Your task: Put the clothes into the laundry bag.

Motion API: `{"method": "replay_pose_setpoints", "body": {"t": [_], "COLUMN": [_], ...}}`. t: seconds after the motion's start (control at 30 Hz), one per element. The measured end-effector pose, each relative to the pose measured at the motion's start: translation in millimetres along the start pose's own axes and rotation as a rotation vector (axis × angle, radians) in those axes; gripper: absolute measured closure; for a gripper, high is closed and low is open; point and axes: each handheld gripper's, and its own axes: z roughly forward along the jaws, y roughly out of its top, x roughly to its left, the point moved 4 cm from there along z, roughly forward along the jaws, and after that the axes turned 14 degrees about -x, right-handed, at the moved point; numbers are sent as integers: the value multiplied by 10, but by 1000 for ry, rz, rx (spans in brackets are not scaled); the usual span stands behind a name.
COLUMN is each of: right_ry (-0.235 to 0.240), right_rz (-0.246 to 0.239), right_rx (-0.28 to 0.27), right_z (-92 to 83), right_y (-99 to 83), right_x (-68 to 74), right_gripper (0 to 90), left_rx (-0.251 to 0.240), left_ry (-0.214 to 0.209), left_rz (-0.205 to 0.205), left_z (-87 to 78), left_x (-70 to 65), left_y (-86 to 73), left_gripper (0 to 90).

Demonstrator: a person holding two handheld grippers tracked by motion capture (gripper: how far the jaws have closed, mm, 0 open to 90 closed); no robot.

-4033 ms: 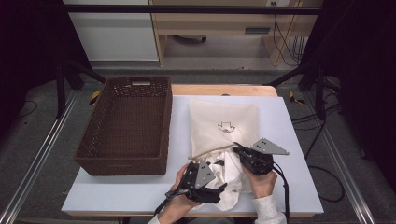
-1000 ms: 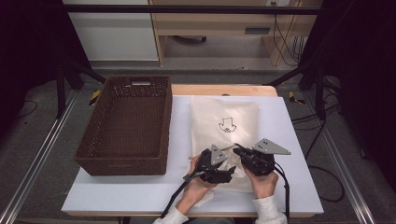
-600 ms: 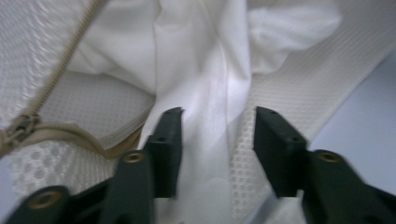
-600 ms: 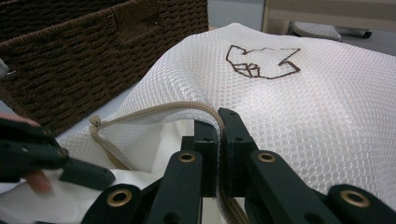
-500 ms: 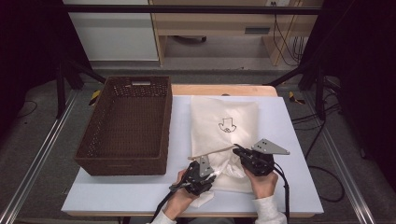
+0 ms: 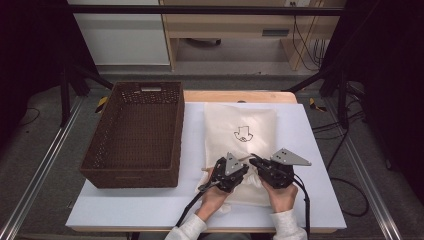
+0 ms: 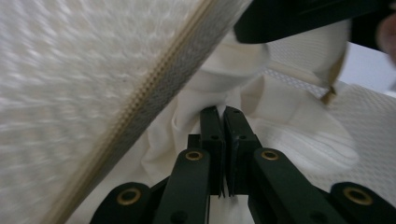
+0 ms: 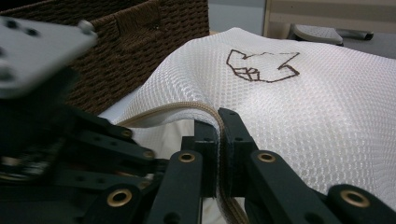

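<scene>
We see one mesh laundry bag (image 6: pixel 240 131) mid-table, reaching the near edge, and one wicker basket (image 6: pixel 134 135) along the left edge. Left gripper (image 7: pixel 223 112) just closed, pinching white cloth (image 7: pixel 205 93) at the bag mouth. Right gripper (image 8: pixel 218 119) pinches the bag's zipper edge (image 8: pixel 187 106).

We note two matte-black grippers, the left gripper (image 6: pixel 243 164) and right gripper (image 6: pixel 254 162), each topped by a grey three-cornered plate with small dark screws, brass-ringed pivots on the linkages, black trailing cables, and white knit sleeves (image 6: pixel 290 226).
</scene>
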Motion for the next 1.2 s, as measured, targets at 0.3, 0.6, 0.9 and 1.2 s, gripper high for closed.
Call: {"method": "replay_pose_setpoints", "body": {"t": [0.3,0.6,0.9,1.2], "right_ry": [-1,-3,-2,0], "right_rz": [2,-6,-3,-1], "right_rx": [-3,5,6,4], "right_z": [-8,-2,-1,-1], "right_y": [-1,-11,-14,-8], "right_x": [-15,-8,-13,-12], "right_gripper": [866,866,867,867], "left_rx": [96,203,237,66], "left_ry": [-22,12,31,91], "left_rz": [40,39,50,83], "left_z": [-229,-730,-628,-208], "left_x": [-86,-43,-51,35], "left_y": [91,-66,-235,53], "left_gripper": [423,372,809,841]}}
